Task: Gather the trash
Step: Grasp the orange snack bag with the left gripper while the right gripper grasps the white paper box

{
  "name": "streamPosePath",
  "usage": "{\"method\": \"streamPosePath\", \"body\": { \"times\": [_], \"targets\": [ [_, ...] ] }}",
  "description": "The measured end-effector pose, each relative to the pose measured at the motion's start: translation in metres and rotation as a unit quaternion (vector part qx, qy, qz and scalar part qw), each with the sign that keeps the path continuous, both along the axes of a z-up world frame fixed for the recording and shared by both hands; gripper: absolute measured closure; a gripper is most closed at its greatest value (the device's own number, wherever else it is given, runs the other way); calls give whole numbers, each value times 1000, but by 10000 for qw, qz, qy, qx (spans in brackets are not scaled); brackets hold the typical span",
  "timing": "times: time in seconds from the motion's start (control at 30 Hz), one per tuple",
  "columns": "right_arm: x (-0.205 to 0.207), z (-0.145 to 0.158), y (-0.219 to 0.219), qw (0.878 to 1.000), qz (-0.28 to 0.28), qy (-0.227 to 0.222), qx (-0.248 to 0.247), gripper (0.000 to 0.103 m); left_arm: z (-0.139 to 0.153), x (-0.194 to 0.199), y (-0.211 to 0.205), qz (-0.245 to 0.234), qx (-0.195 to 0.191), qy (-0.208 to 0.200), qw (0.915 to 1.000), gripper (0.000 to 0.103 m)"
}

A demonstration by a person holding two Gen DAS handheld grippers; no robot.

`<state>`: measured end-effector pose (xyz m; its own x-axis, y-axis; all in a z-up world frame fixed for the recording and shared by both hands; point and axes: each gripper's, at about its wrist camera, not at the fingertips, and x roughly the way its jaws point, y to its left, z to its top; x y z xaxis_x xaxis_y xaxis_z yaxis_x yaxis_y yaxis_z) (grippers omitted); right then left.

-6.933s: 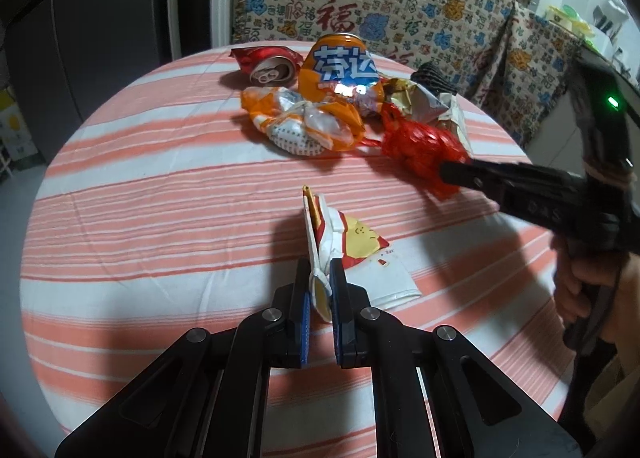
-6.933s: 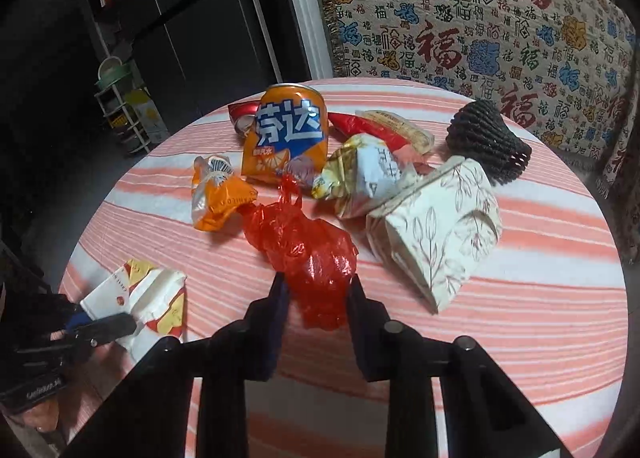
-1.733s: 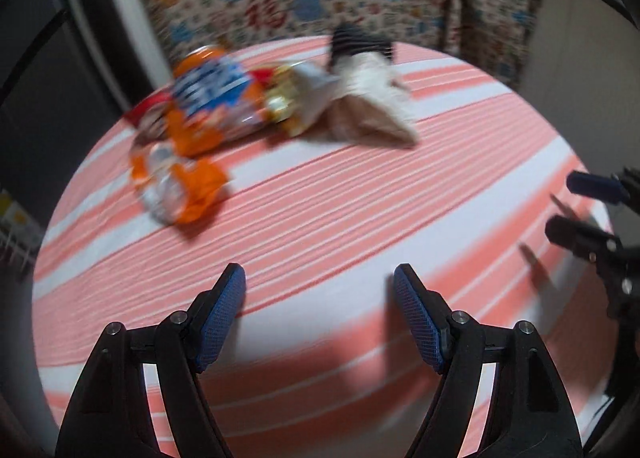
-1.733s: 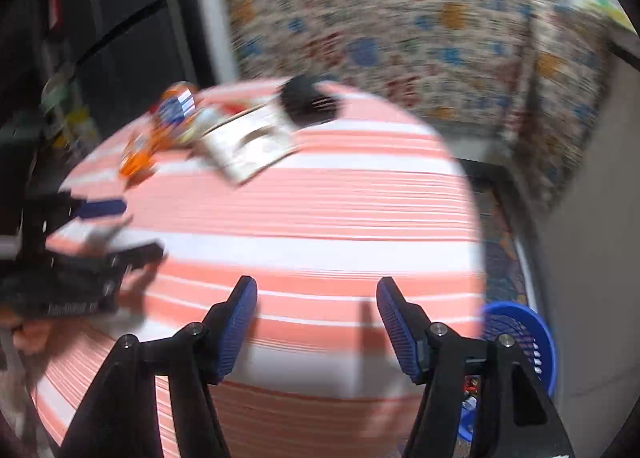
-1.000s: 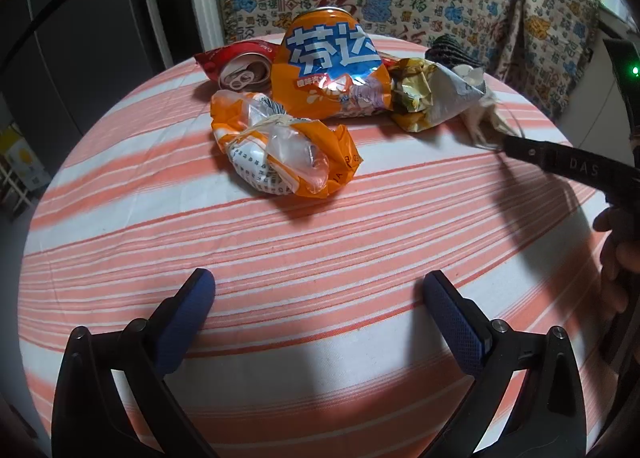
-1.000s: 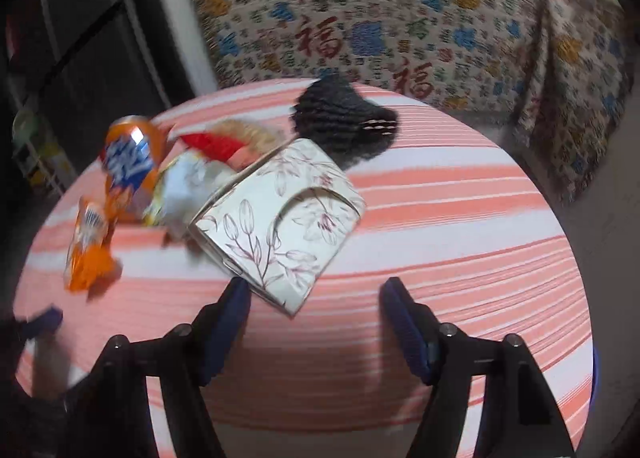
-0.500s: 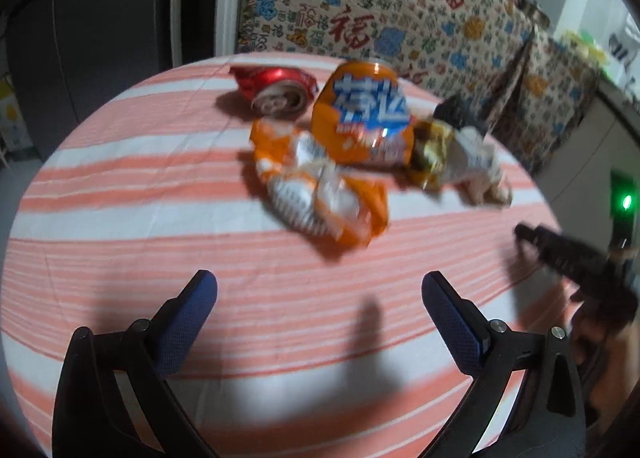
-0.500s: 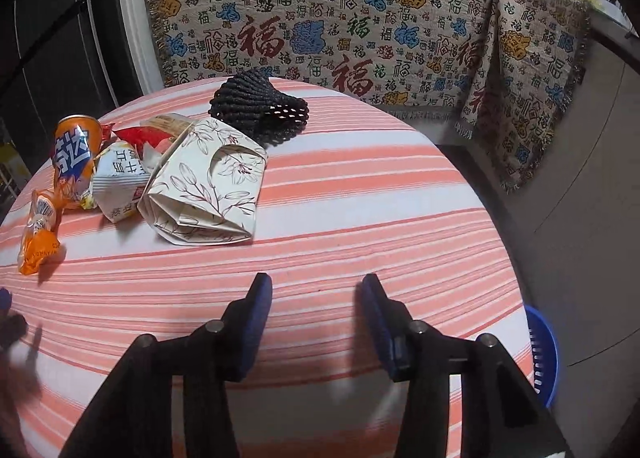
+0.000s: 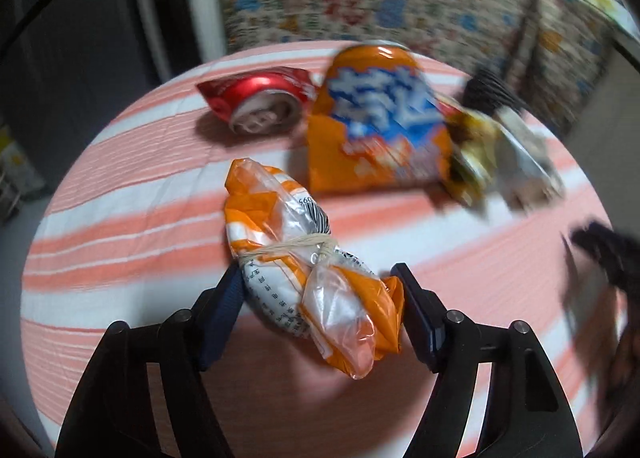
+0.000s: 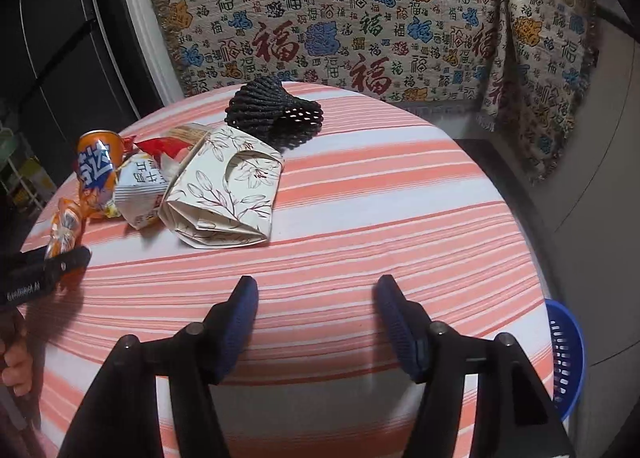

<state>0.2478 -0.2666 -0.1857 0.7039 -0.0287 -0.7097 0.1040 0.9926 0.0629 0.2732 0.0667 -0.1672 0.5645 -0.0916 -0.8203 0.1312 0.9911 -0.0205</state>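
Trash lies bunched on the far left of the round striped table [image 10: 360,185]: an orange wrapper [image 9: 308,278], a crushed red can [image 9: 260,105], an orange can [image 9: 376,117], a foil packet [image 9: 480,153], a folded paper box [image 10: 228,197] and a black foam net [image 10: 272,113]. The left gripper [image 9: 320,298] straddles the wrapper with its jaws closing; the left pad looks to touch the wrapper and the right pad sits at its edge, but no firm clamp is evident. The right gripper [image 10: 316,314] hangs empty over bare cloth, jaws opening. The wrapper appears light, soft and slick, a crumpled film bundle tied with a rubber band; it will likely compress and could slip, so grip across the banded middle, not the loose clear tail. A blue basket [image 10: 568,358] shows beside the table, partly cut off by the table edge; its contents cannot be seen. The left view is motion-blurred, so the far items are indistinct.
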Motion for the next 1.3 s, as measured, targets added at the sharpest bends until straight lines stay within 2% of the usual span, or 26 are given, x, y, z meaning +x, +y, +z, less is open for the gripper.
{"method": "streamPosePath", "body": {
  "times": [0.1,0.17,0.2,0.23,0.27,0.33,0.47,0.5,0.53,0.7,0.8,0.9,1.0,1.1,1.2,1.3],
  "targets": [
    [-2,1,0,9998,190,47,68,40,2,-24,-5,-743,87,102,9971,28],
    [-1,5,0,9984,360,8,428,38,4,-42,-14,-1136,192,89,9933,26],
    [1,9,2,9970,440,-62,640,35,4,-47,-16,-1207,217,89,9924,25],
    [5,16,7,9964,466,-151,697,27,5,-51,-19,-1240,226,102,9920,21],
    [9,21,13,9963,473,-220,681,23,5,-54,-22,-1219,228,112,9922,17],
    [25,30,29,9963,563,-254,600,23,6,-60,-26,-1091,229,98,9937,15],
    [56,27,53,9970,647,7,418,25,5,-64,-28,-810,261,90,9963,15],
    [58,25,55,9974,638,57,327,31,4,-64,-25,-761,278,86,9967,15],
    [60,23,57,9981,585,118,154,45,4,-66,-24,-719,293,90,9969,15],
    [34,28,44,9959,886,158,-41,51,0,-65,1,-523,148,175,9984,15],
    [11,33,31,9930,1117,344,-197,51,1,-71,10,-436,113,194,9988,15],
    [-2,32,18,9917,1155,565,-87,49,4,-75,13,-406,63,202,9990,15],
    [-9,36,9,9930,1035,563,87,40,13,-78,16,-367,-246,166,9989,15],
    [-7,45,13,9936,996,528,46,40,22,-75,15,-384,-435,106,9983,15],
    [3,50,26,9947,889,517,-92,40,19,-63,6,-280,-286,158,9991,12],
    [19,38,40,9924,804,788,-491,40,7,-53,-2,-93,64,287,9995,15]
  ]
}}
